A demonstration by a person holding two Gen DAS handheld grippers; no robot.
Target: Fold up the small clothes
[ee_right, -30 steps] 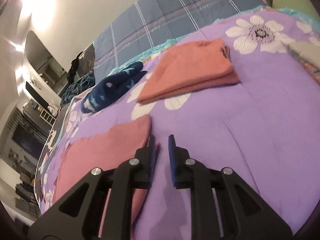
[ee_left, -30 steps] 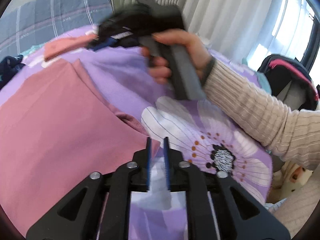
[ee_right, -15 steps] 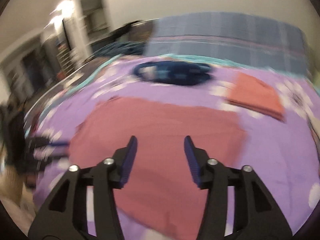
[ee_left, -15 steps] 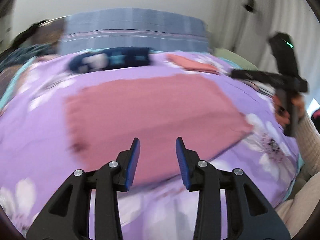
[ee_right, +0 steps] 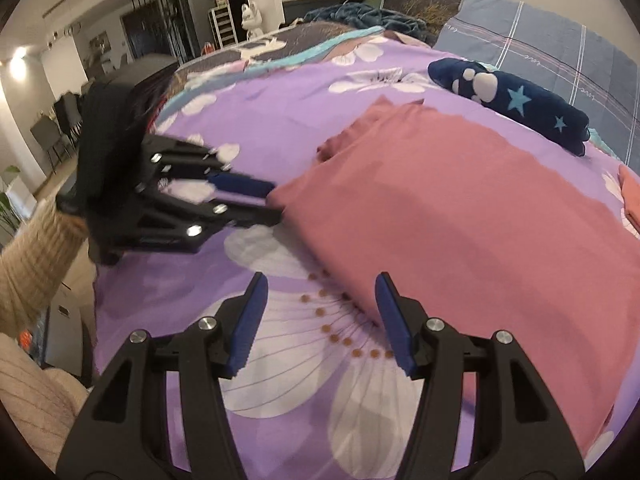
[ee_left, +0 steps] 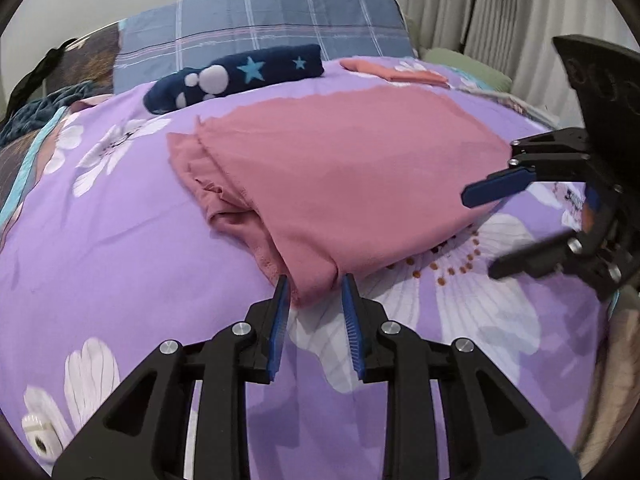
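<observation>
From the left side, the left tongs (ee_left: pixel 313 312) stood open around a near corner of the pink shirt (ee_left: pixel 344 168) on the purple bed cover (ee_left: pixel 104 248), gripping nothing. From the right side, the right tongs (ee_right: pixel 320 316) gaped wide over its edge, empty. Both should pinch only the top layer, then lift together.

Soft matt knit on the pink garment (ee_left: pixel 348 168), smooth on top, slightly fuzzy along its edges. The purple floral bedsheet (ee_left: pixel 120 264) is smooth printed cloth. Left gripper (ee_left: pixel 314 312): matt black plastic, ribbed blue rubbery pads, shiny metal screws. Right gripper (ee_right: pixel 318 312), same build. Fleecy navy star-print piece (ee_left: pixel 240 76) behind; ribbed cream sweater sleeve (ee_right: pixel 28 252).
</observation>
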